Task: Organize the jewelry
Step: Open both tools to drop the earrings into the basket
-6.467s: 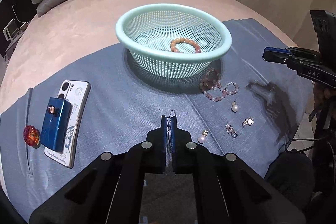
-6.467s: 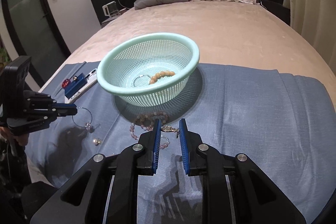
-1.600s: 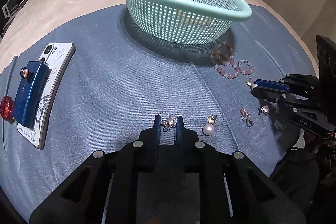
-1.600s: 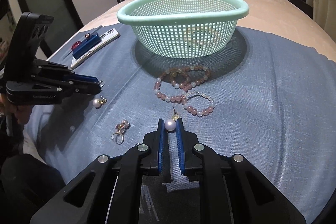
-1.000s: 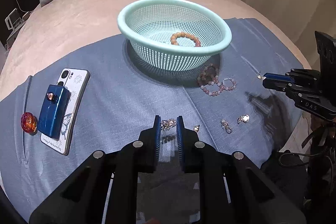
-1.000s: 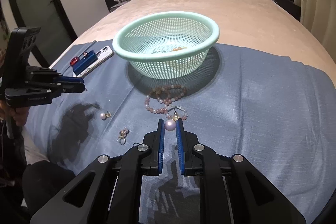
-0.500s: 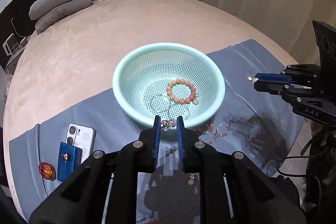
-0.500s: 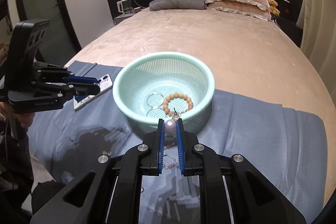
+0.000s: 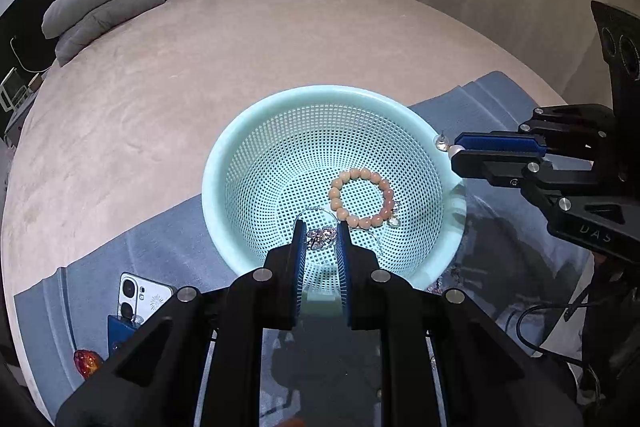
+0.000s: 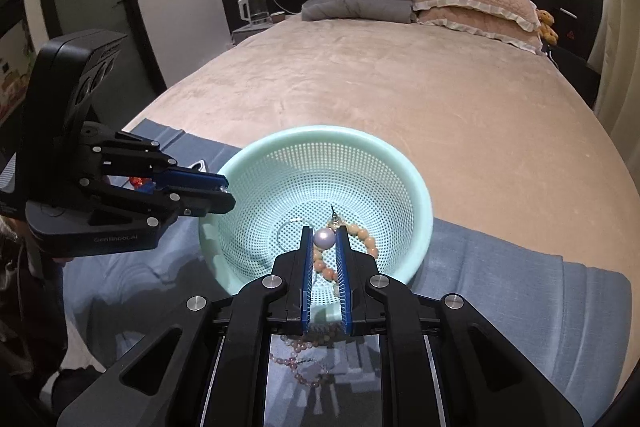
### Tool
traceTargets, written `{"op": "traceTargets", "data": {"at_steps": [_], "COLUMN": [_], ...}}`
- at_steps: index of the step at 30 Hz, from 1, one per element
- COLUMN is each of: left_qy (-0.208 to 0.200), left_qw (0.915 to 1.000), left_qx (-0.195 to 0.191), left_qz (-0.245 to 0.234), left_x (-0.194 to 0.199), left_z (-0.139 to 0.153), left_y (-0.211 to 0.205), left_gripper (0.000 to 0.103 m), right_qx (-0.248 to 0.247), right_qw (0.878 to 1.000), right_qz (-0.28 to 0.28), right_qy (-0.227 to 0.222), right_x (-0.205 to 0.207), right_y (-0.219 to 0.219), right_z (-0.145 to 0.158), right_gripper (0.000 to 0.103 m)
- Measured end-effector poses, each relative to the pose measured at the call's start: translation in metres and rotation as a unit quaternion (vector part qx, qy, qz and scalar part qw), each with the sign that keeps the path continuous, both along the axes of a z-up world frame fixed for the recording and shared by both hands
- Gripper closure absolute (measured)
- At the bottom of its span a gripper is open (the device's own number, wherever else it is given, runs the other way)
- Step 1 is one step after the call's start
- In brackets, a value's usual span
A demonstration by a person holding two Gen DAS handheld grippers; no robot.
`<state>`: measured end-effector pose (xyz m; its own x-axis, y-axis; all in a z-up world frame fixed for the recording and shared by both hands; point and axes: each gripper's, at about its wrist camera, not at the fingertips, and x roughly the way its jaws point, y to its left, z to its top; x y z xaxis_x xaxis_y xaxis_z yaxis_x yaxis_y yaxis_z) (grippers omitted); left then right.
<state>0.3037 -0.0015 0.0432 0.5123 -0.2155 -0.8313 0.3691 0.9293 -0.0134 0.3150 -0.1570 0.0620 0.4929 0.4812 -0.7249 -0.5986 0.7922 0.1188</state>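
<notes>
Now hovering over the basket [image 9: 224, 163] after lifting off the cloth [image 10: 500, 267], left gripper [image 9: 321, 241] clenching a crystal earring [image 9: 320, 237], right gripper [image 10: 324, 241] clenching a pearl earring [image 10: 324, 238], both nearing release inside.

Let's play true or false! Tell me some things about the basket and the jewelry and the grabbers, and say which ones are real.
1. The right gripper holds a pearl earring over the mint-green basket. True.
2. The basket has nothing in it. False: a peach bead bracelet lies inside.
3. The left gripper pinches a sparkly crystal earring. True.
4. The phone sits inside the basket. False: it lies on the blue cloth.
5. The basket stands on bare floor. False: it rests on the blue cloth, on the bed.
</notes>
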Motion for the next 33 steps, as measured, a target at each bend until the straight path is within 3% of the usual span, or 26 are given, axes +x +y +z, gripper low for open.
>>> {"op": "traceTargets", "data": {"at_steps": [8,15,16,17,18,19,21,25,33], "left_qy": [0.025,0.031,0.031,0.028,0.019,0.007,-0.001,-0.024,-0.031], "left_qw": [0.9996,0.9995,0.9995,0.9996,0.9998,0.9999,0.9996,0.9976,0.9955], "left_qx": [0.004,0.008,0.009,0.009,0.009,0.006,0.004,0.013,0.021], "left_qz": [-0.007,-0.002,0.000,0.003,0.007,0.012,0.027,0.064,0.087], "left_x": [0.013,0.020,0.020,0.019,0.017,0.014,0.009,-0.005,-0.038], "left_z": [-0.028,-0.035,-0.034,-0.033,-0.029,-0.024,-0.016,-0.001,0.011], "left_y": [-0.007,-0.002,-0.003,-0.002,0.000,0.002,0.011,0.033,0.064], "left_gripper": [0.087,0.087,0.078,0.036,0.016,0.007,0.006,0.006,0.006], "right_qx": [-0.014,-0.011,-0.012,-0.018,-0.029,-0.036,-0.032,0.028,0.078], "right_qw": [1.000,1.000,1.000,0.999,0.997,0.993,0.985,0.977,0.970], "right_qz": [0.002,-0.013,-0.020,-0.036,-0.063,-0.100,-0.146,-0.201,-0.224], "right_qy": [0.027,0.020,0.009,-0.004,-0.022,-0.051,-0.084,-0.070,-0.059], "right_x": [0.015,0.019,0.018,0.017,0.017,0.014,0.011,0.009,-0.020], "right_y": [0.010,0.004,0.003,0.000,-0.004,-0.010,-0.026,-0.063,-0.096], "right_z": [-0.034,-0.034,-0.032,-0.029,-0.025,-0.019,-0.008,0.005,0.012], "right_gripper": [0.092,0.091,0.088,0.077,0.036,0.008,0.009,0.009,0.009]}}
